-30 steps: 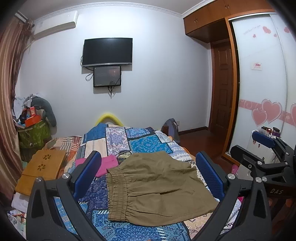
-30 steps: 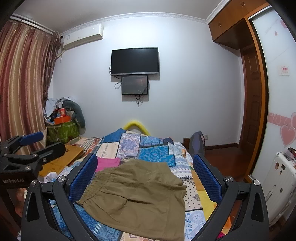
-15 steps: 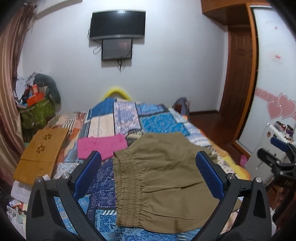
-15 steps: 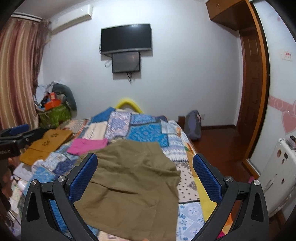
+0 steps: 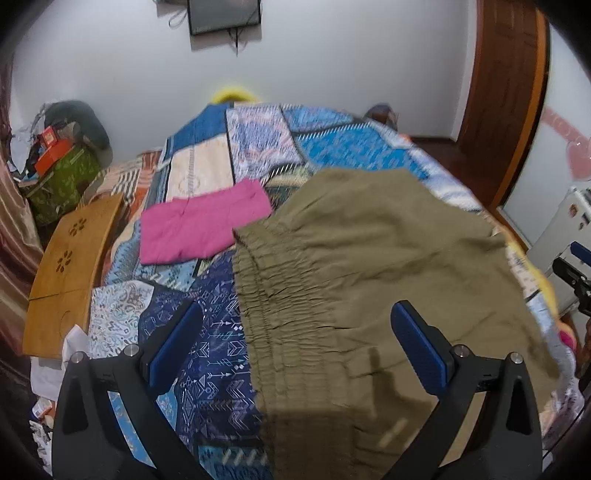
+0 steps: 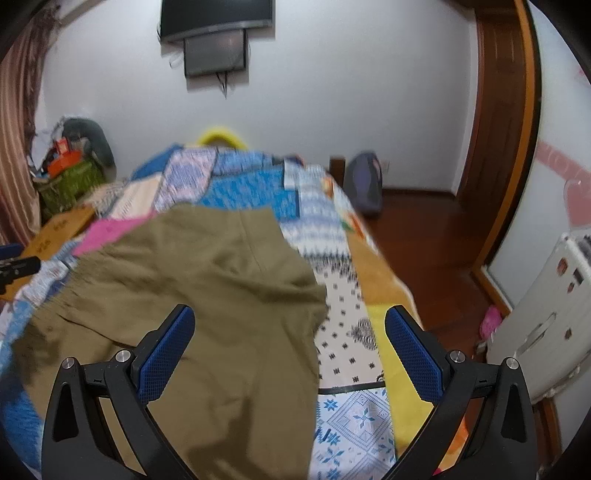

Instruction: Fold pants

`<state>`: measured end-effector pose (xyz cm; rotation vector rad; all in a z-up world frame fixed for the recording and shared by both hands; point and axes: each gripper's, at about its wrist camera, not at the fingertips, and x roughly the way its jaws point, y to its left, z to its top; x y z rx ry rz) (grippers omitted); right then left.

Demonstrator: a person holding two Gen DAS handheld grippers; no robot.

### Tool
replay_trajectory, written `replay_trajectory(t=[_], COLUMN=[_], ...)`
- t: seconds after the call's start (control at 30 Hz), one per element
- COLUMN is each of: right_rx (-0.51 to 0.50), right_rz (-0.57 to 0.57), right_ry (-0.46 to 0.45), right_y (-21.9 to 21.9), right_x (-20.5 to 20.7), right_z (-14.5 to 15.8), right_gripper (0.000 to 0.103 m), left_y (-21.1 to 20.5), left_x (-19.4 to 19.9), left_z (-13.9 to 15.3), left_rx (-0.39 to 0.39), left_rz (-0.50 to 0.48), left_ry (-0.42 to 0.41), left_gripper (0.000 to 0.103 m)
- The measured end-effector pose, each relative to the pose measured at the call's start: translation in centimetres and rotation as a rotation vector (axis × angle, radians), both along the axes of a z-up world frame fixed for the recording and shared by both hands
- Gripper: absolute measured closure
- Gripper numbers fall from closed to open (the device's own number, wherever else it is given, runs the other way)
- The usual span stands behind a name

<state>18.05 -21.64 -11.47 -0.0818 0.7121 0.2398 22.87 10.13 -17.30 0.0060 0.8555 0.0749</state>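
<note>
**Both grippers spread wide above olive pants on a patchwork bed**

Nearest to us, our left gripper (image 5: 295,345) has its blue-padded black jaws spread wide, holding nothing. Between them lies the gathered elastic waistband of the olive-green cotton pants (image 5: 369,280). Our right gripper (image 6: 290,349) is likewise wide open and empty; its left pad sits over the olive cloth, its right pad over the bedcover. Whether either gripper touches the fabric we cannot tell.

The pants lie spread flat on the patchwork bedspread of blue, white and yellow printed panels (image 5: 207,354), waistband toward 9 o'clock in the left wrist view, legs running toward 3 o'clock. In the right wrist view they fill the lower left, their hem edge ending near the middle of the frame.

Just beyond the waistband, at 10 o'clock in the left view, rests a folded magenta cloth (image 5: 203,225), its corner touching or nearly touching the pants. At 9 o'clock, beside the bed, lies a curved light-wood board with flower-shaped cutouts (image 5: 70,269).

Farther off, at 10 o'clock, a green patterned bag heaped with red boxes (image 5: 62,177) stands near the wall. A yellow curved tube (image 6: 219,136) peeks over the far end of the bed. At 2 o'clock in the right view a dark backpack (image 6: 364,188) sits on the reddish wood floor (image 6: 436,236). On the white wall (image 6: 351,92) hangs a black flat screen (image 6: 216,16), and a brown wooden door frame (image 6: 498,129) rises at 2 o'clock.
</note>
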Motion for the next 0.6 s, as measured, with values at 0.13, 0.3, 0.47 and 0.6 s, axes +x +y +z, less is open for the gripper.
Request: replay_trajectory(t=[0.13, 0.3, 0.47, 0.6], right_rx=[-0.024, -0.038, 0.009, 0.027], right_rz=[0.01, 0.041, 0.093, 0.122], right_ry=[0.068, 0.122, 0.174, 0.236], right_y=[-0.3, -0.4, -0.4, 0.0], right_x=[2.1, 4.2, 5.9, 7.0], right_z=[-2.4, -3.8, -4.9, -6.4], right_gripper=[0.001, 0.007, 0.019, 0.036], left_y=[1.3, 2.7, 3.4, 4.1], left_x=[1.9, 3.9, 5.8, 7.1], left_z=[-2.0, -3.1, -4.4, -6.2], left_rx=[-0.044, -0.059, -0.093, -0.148], left_rz=[-0.016, -0.027, -0.065, -0.067], left_ry=[0.073, 0.13, 0.201, 0.279], left_gripper=[0.0, 0.002, 0.016, 0.027])
